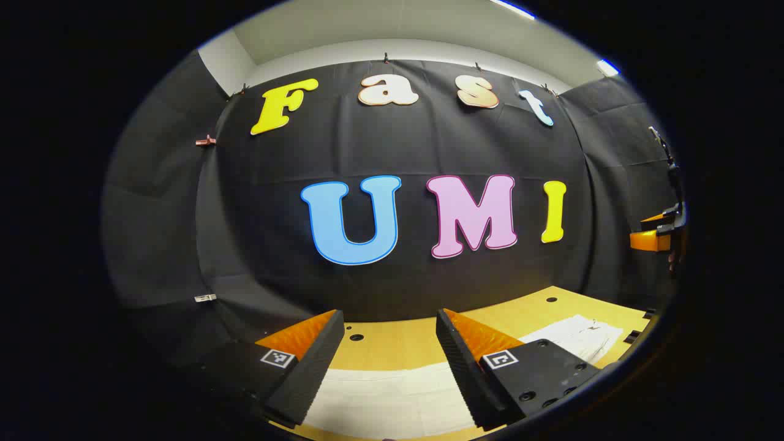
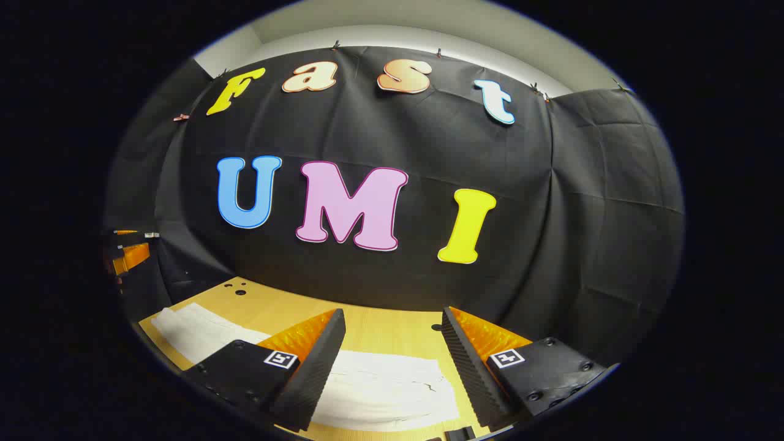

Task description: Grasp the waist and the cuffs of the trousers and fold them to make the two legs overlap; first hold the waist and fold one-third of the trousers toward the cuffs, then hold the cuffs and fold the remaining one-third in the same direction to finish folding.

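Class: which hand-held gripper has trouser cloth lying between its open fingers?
Both: the left hand-held gripper and right hand-held gripper each hover open over the white trousers.

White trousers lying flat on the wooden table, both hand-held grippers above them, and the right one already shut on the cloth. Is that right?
Not quite. The right hand-held gripper is open, not shut on the cloth: the right gripper view shows its fingers spread wide with the white trousers lying between and below them. The rest holds: the trousers lie flat on the wooden table, and the left hand-held gripper is above them too.

Wooden table, black cloth wall
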{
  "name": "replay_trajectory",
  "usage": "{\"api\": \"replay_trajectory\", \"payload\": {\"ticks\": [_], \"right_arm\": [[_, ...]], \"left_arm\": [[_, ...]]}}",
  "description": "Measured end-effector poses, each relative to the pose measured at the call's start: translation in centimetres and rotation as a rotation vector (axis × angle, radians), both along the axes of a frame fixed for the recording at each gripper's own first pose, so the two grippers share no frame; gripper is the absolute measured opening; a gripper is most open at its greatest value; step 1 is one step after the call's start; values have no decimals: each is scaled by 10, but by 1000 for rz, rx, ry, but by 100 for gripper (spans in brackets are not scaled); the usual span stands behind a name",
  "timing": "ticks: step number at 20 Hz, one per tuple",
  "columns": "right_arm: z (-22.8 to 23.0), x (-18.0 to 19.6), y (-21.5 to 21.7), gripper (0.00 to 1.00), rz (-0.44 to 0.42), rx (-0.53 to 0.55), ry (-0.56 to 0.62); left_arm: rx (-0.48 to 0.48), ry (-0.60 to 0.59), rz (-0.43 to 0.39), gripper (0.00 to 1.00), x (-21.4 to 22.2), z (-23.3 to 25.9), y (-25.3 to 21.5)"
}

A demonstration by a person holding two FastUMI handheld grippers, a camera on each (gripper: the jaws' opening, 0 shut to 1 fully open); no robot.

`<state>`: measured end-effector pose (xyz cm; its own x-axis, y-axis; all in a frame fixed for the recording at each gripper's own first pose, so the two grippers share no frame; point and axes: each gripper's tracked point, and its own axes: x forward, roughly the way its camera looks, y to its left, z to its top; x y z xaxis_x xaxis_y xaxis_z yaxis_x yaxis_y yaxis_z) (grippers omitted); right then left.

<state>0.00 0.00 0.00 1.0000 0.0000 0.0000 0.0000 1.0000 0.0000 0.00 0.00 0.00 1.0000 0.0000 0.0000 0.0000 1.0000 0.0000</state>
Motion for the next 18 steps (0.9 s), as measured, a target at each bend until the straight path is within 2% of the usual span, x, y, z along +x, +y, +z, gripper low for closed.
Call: {"api": "replay_trajectory", "payload": {"ticks": [13,18], "right_arm": [[-16,-8,0,98,9,-130,30],[-38,-16,-5,98,41,-287,70]], "left_arm": [[120,8,-60,96,-16,-22,19],[222,55,-102,97,-22,-53,30]]}}
